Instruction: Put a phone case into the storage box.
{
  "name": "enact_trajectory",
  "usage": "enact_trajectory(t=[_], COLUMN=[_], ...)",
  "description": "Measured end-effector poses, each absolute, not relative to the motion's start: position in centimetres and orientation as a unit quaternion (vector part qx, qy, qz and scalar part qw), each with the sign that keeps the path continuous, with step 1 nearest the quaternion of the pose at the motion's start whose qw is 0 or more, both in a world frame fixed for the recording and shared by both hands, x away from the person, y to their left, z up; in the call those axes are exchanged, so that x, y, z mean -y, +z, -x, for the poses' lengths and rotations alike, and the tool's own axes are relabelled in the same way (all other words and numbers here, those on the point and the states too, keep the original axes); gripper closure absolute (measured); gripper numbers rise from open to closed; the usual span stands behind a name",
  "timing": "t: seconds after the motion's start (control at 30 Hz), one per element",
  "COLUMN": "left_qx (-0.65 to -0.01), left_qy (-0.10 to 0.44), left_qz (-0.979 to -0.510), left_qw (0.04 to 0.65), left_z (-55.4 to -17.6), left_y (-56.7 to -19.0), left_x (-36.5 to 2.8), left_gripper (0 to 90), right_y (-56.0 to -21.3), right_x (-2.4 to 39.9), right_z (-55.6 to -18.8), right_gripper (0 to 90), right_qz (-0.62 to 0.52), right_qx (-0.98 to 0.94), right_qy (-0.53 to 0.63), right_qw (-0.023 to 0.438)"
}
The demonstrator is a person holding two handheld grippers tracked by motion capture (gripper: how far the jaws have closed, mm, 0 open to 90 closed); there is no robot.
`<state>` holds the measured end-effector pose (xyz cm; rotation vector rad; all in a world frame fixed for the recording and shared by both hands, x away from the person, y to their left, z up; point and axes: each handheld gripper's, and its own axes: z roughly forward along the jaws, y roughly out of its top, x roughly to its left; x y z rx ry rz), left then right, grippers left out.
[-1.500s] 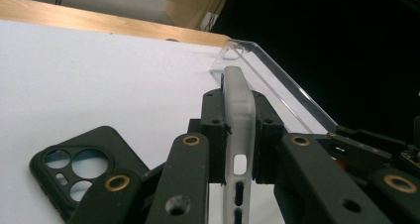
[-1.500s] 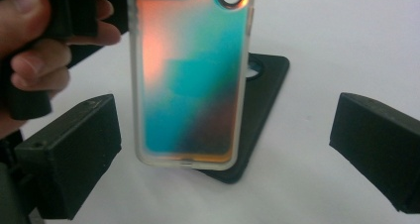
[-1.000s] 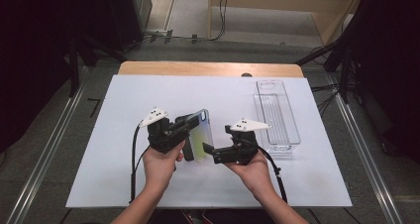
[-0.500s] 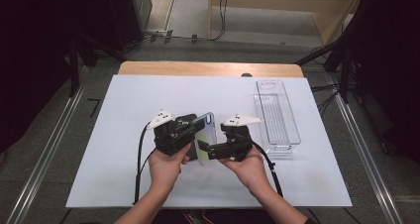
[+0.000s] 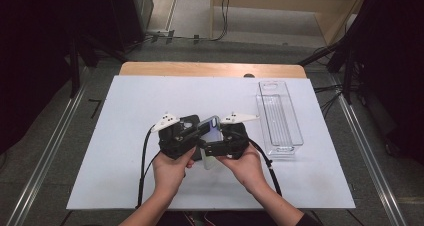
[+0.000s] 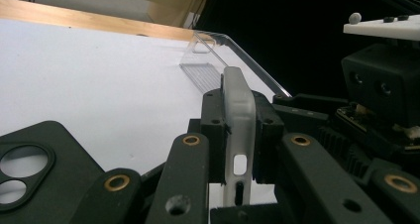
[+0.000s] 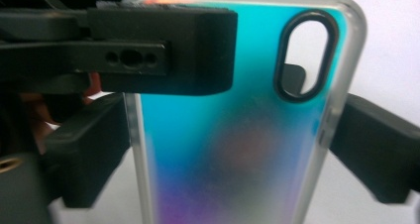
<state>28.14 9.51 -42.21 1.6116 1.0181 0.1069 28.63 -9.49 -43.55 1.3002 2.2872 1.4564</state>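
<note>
The iridescent phone case (image 5: 212, 136) hangs above the table's (image 5: 125, 111) near middle, pinched on edge by the left hand-held gripper (image 6: 241, 154). The right hand-held gripper (image 5: 216, 147) has just been closing across its width, apparently to share the hold. A black case (image 6: 29, 169) lies nearby.

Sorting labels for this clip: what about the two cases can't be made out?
Teal case: lower end cut off by the bottom edge, right gripper view; surface blurred.
Black case: cut off by the left edge, left gripper view; partly under the left gripper in the high view.
</note>
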Motion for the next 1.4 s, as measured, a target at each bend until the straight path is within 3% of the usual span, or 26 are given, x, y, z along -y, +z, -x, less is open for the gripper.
enact_trajectory(t=[0.03, 0.37, 0.5, 0.67, 1.0, 1.4], left_qx=[-0.435, -0.438, -0.44, -0.445, -0.453, -0.417], left_qy=[0.046, 0.041, 0.034, 0.014, -0.031, -0.067], left_qz=[-0.688, -0.686, -0.677, -0.676, -0.685, -0.733], left_qw=[0.579, 0.58, 0.589, 0.588, 0.57, 0.533], left_z=[-28.1, -28.0, -28.0, -28.0, -28.8, -29.7], left_y=[-42.2, -42.0, -41.4, -40.8, -40.4, -40.6], left_x=[-9.5, -9.5, -9.9, -10.4, -11.7, -12.9], left_gripper=[80.9, 79.3, 58.2, 48.5, 42.0, 35.6], right_y=[-43.5, -43.2, -43.4, -43.4, -43.1, -42.2], right_x=[9.6, 9.7, 9.9, 10.3, 12.0, 13.5], right_z=[-28.6, -28.5, -28.7, -28.9, -29.5, -30.0], right_gripper=[13.2, 14.7, 14.7, 14.7, 14.8, 14.8], right_qz=[-0.431, -0.429, -0.434, -0.436, -0.435, -0.378], right_qx=[-0.758, -0.761, -0.764, -0.763, -0.766, -0.784], right_qy=[0.484, 0.48, 0.472, 0.47, 0.466, 0.491], right_qw=[0.067, 0.078, 0.078, 0.082, 0.083, 0.033])
